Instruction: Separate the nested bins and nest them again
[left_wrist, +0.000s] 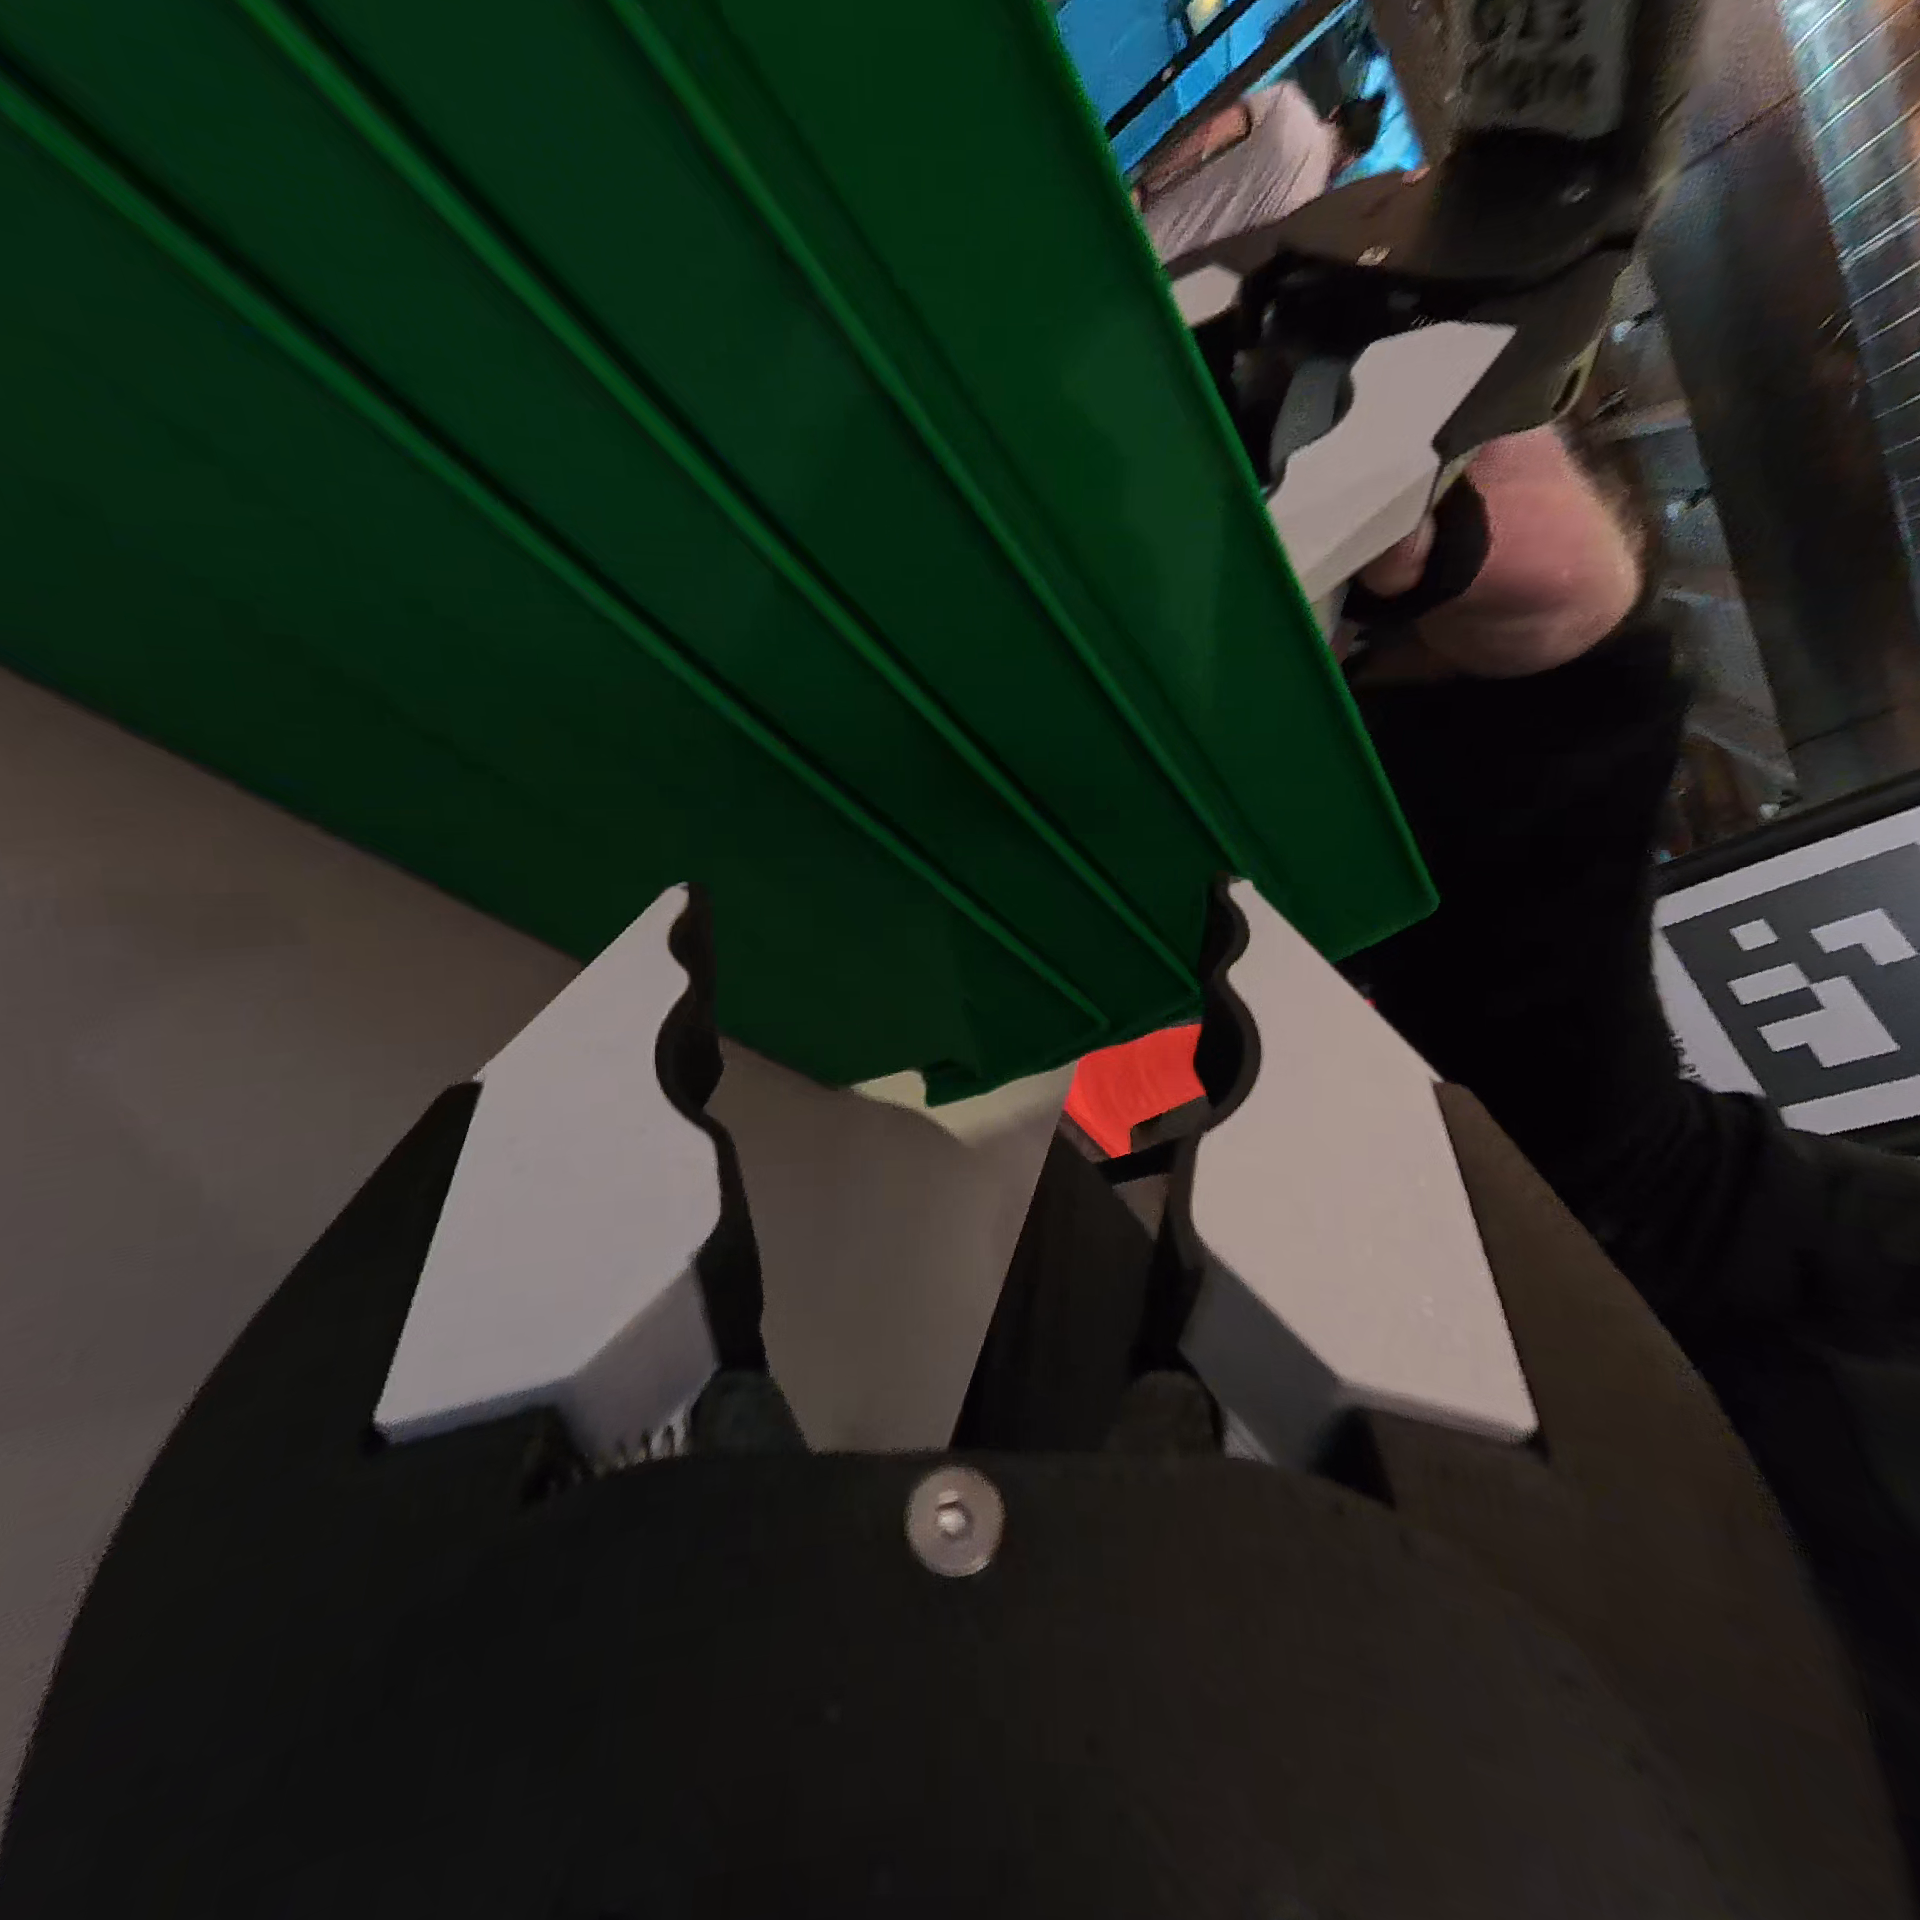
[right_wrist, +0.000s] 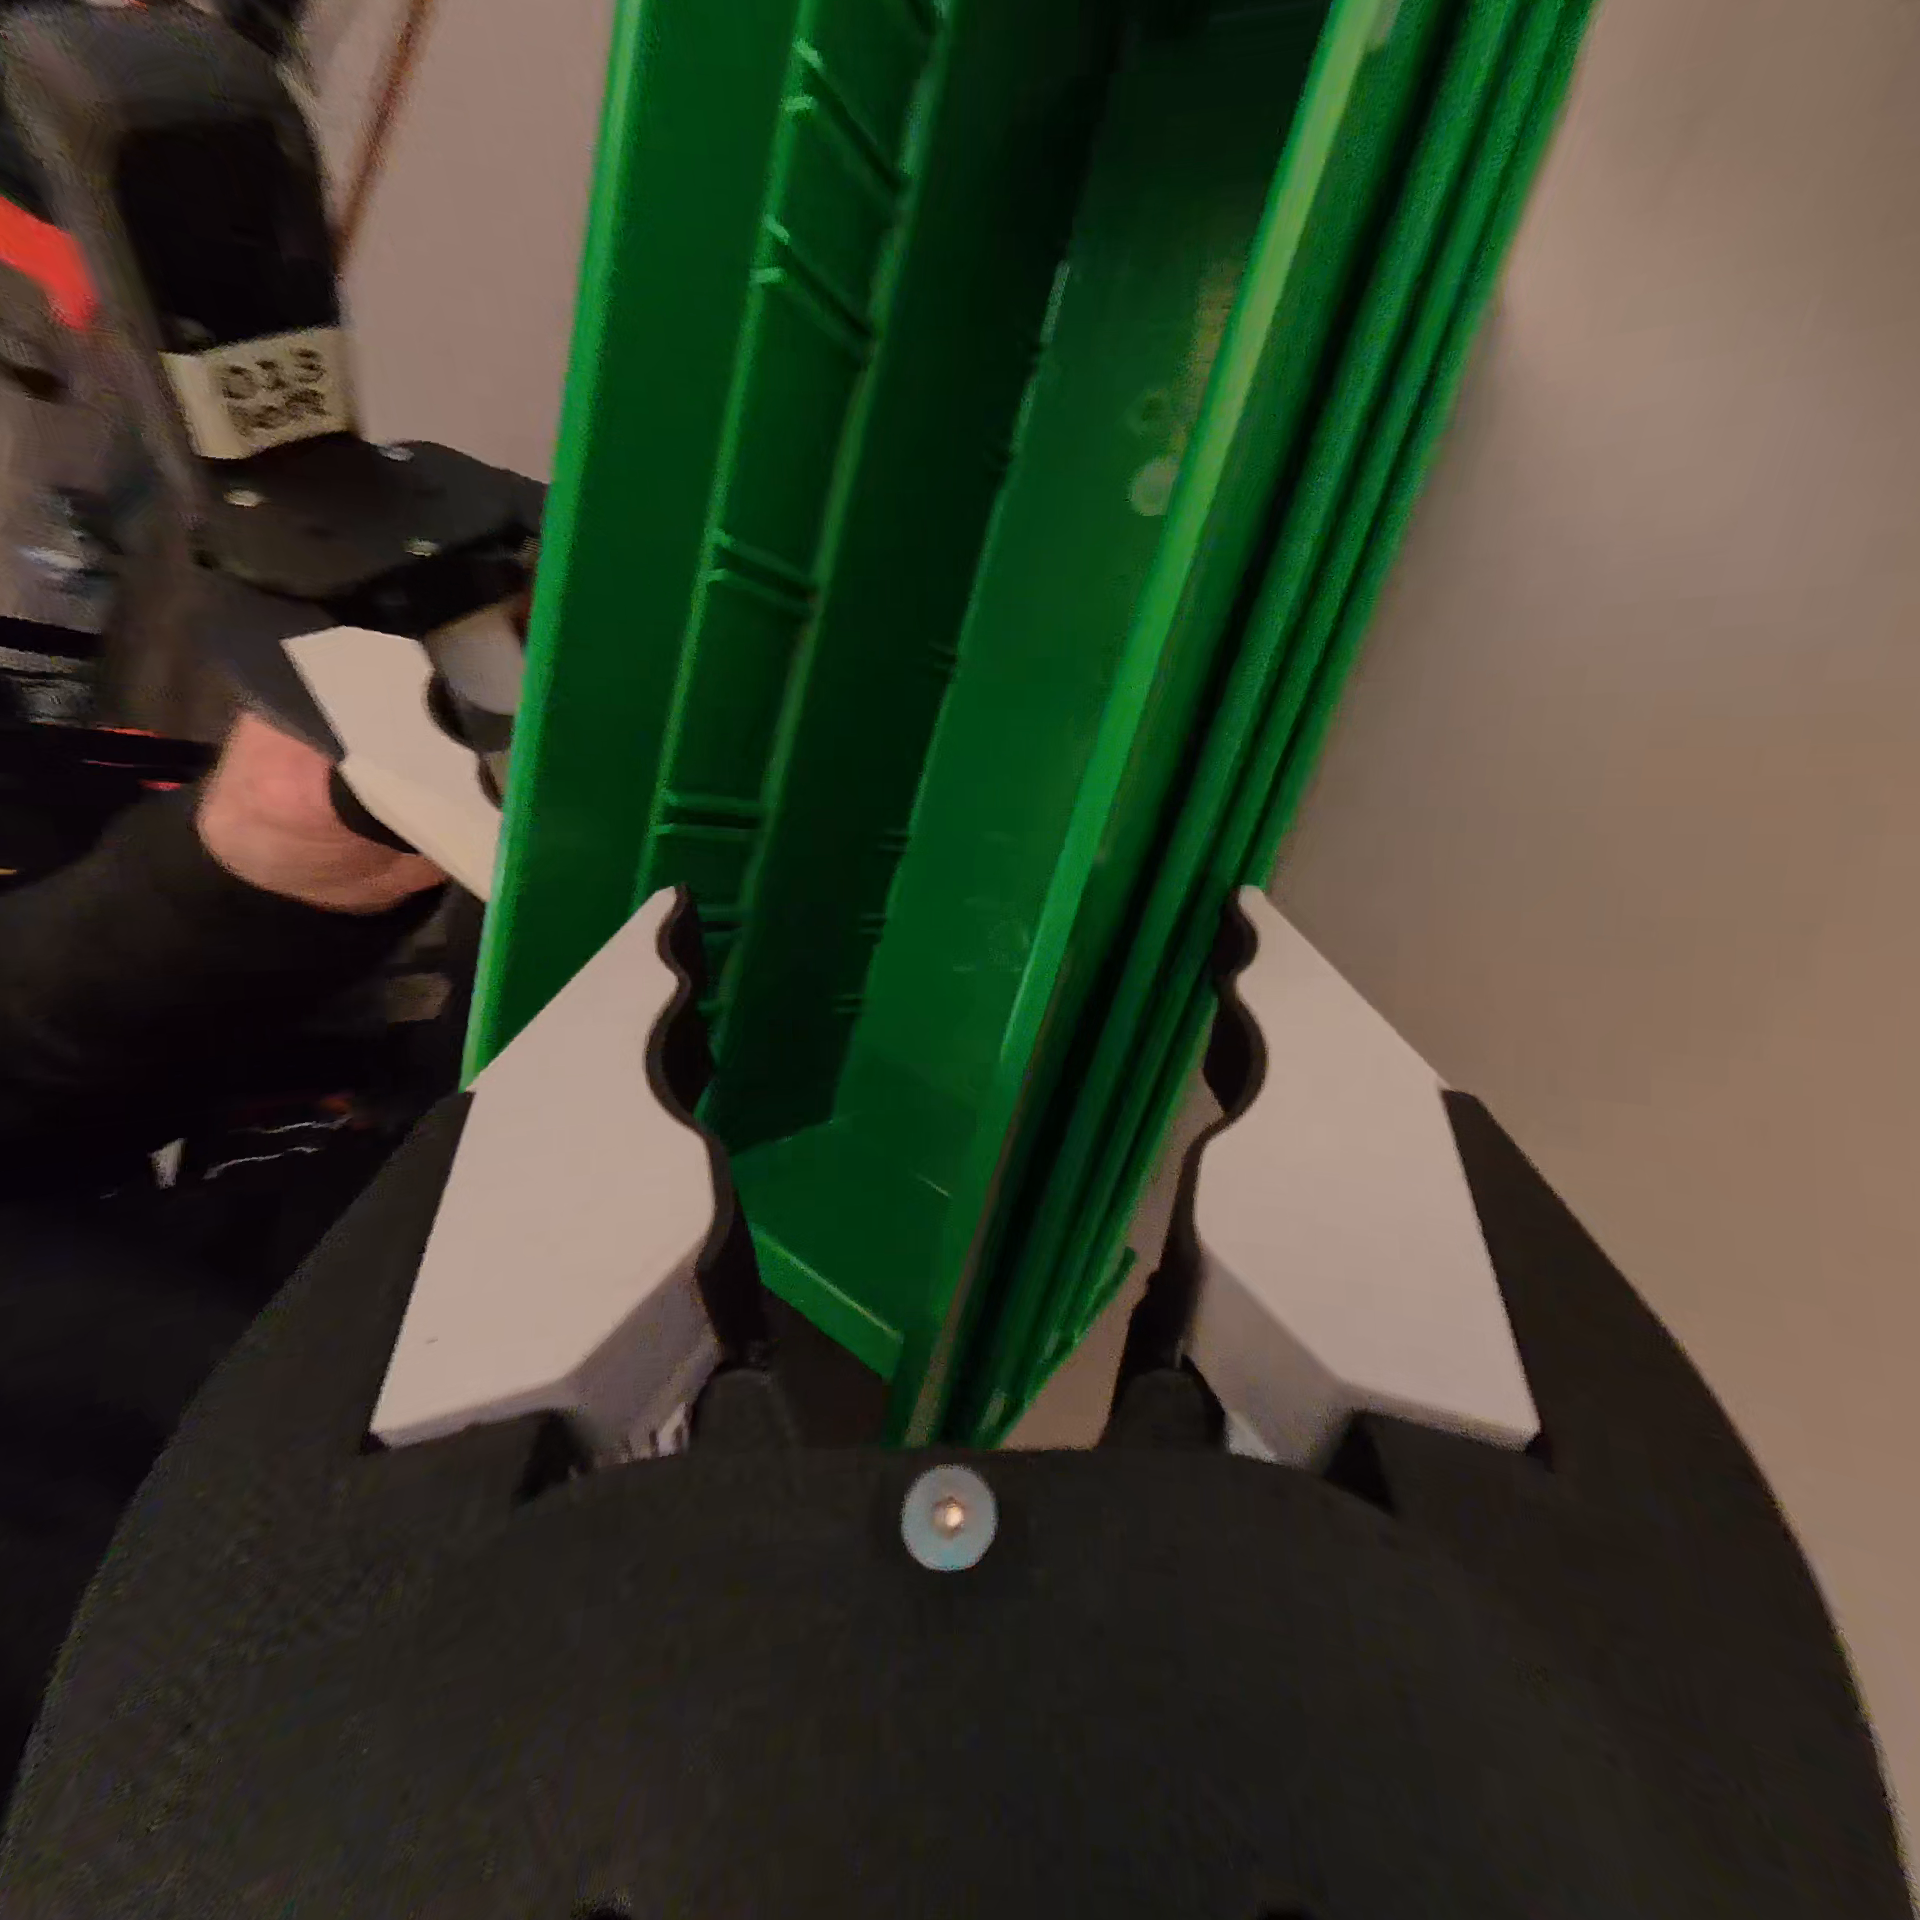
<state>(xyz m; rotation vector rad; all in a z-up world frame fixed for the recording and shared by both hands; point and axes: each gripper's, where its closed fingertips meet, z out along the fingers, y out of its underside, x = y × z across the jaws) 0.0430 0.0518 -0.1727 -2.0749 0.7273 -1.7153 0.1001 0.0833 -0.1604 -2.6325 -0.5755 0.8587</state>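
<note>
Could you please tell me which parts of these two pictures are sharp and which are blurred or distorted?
Left wrist view: the left tongs and the near edge of the green bins are sharp; the person's hand and the background smear, and wide-angle distortion fans the bins' edges. Right wrist view: the right tongs are sharp, the bins' far end and the other tongs motion-blurred.

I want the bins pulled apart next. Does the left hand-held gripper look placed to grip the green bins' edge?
Probably yes: the left hand-held gripper stands open with the green bins corner already between its fingers, nothing blocking. The right hand-held gripper likewise straddles their edge.
</note>
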